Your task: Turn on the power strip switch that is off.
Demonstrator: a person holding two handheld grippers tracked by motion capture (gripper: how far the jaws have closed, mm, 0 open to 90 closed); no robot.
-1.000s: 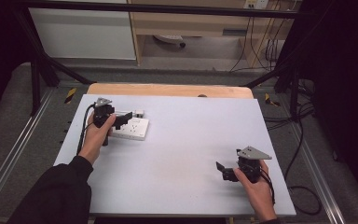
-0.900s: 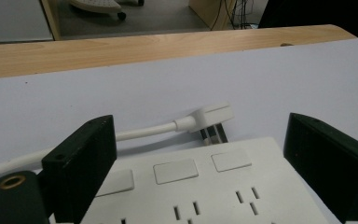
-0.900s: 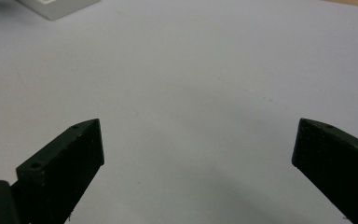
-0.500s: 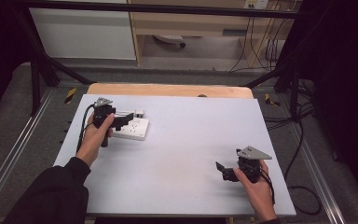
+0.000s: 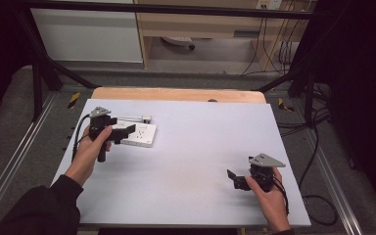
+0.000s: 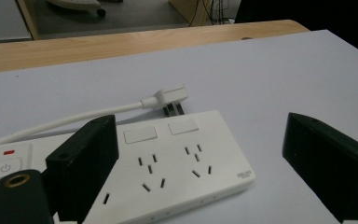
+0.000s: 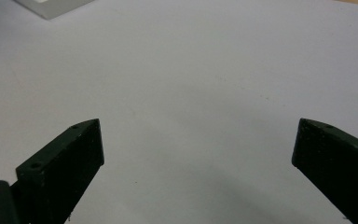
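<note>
A white power strip (image 5: 142, 136) lies flat on the left part of the table, with its white plug (image 5: 146, 118) and cable resting just behind it. My left gripper (image 5: 127, 131) hovers over the strip's left end, jaws open and pointing right. In the left gripper view the strip (image 6: 177, 163) with its sockets lies below my open left gripper (image 6: 200, 135); one jaw is over the switch end, the other over bare table, and the plug (image 6: 170, 98) lies beyond. My right gripper (image 5: 232, 178) is open near the front right, holding nothing.
The white table top (image 5: 200, 142) has a wooden strip (image 5: 176, 94) along its far edge. Black frame bars and floor cables surround the table. In the right gripper view my right gripper (image 7: 199, 135) hangs over bare table, and a corner of the power strip (image 7: 56, 7) shows far off.
My left gripper has drawn back slightly to the left and toward the person, still over the strip's end. The right gripper has not moved.
</note>
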